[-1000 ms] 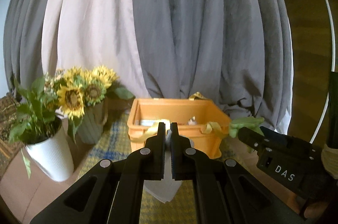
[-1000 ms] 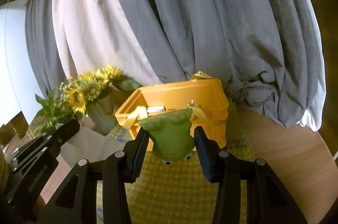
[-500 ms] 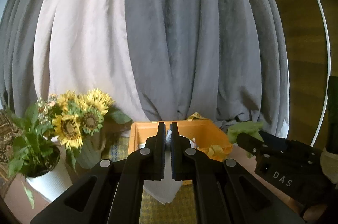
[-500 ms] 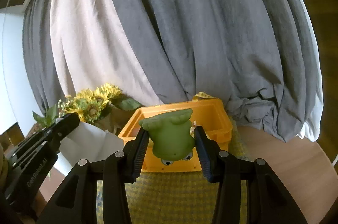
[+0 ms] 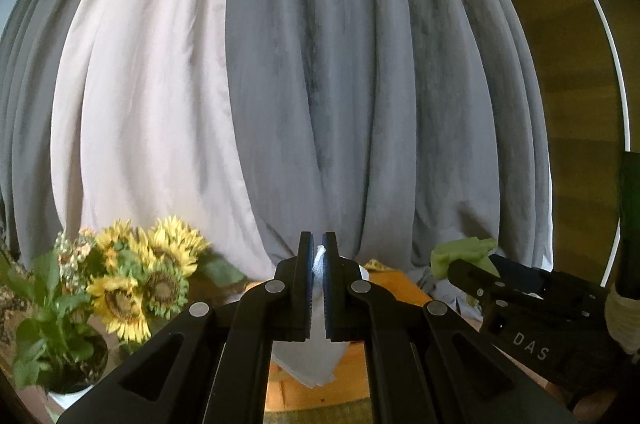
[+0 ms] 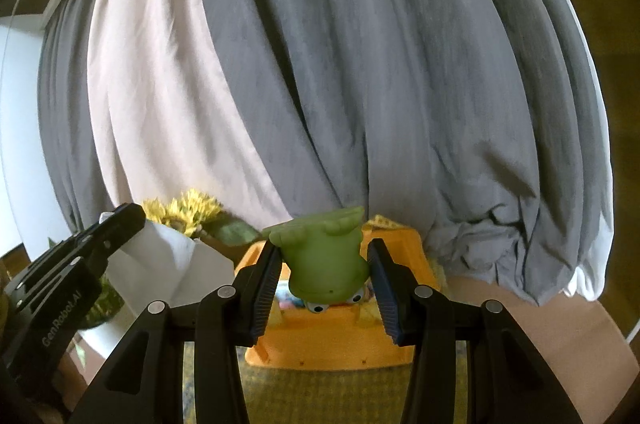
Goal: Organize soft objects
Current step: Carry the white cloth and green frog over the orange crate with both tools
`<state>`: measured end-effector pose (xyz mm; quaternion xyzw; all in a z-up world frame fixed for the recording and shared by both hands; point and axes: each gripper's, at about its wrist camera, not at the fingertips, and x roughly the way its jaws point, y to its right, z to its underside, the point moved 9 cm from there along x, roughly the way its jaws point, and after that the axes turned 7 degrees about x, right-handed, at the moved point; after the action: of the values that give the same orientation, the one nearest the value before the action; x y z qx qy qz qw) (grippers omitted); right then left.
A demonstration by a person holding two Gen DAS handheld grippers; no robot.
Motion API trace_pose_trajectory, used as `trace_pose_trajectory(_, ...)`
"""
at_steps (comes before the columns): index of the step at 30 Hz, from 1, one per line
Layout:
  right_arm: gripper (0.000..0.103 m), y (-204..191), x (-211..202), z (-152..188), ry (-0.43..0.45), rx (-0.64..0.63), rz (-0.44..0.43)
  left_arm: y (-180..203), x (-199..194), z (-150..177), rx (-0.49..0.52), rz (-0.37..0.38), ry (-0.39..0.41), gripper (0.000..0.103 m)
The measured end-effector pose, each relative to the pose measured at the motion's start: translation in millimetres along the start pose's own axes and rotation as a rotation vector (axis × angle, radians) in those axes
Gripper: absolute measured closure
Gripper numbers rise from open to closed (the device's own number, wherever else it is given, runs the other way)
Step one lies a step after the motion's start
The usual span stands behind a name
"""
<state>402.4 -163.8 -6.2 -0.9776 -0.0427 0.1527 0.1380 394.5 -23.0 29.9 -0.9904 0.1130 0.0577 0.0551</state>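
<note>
Change: both grippers have risen; I am now seeing the orange basket [image 6: 332, 340] lower.
Left gripper [image 5: 317, 256]: I am pinching white cloth [image 5: 308, 360].
Right gripper [image 6: 324, 264]: I am clamping green frog toy [image 6: 324, 260].

Sunflowers [image 5: 136, 280] left of bin [image 6: 332, 336] — curtains [image 5: 320, 84] behind

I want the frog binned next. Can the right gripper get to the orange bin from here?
Probably yes: the right gripper, shut on the green frog toy, hangs just before the orange bin, nothing between.

orange bin [image 6: 332, 340] interior mostly hidden behind green frog toy [image 6: 324, 260], white pot [image 5: 68, 394] cut off at frame edge
</note>
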Motion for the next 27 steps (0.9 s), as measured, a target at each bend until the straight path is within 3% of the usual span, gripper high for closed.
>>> trace_pose_trajectory(16,0.057,5,50,-18,0.026,0.007,0.012,-9,56,-14,0.039,0.014,0.040,0.097)
trace_pose_trajectory(27,0.057,16,108,-10,-0.029,0.017,0.020,-18,110,4,0.060,0.009,-0.010,0.097)
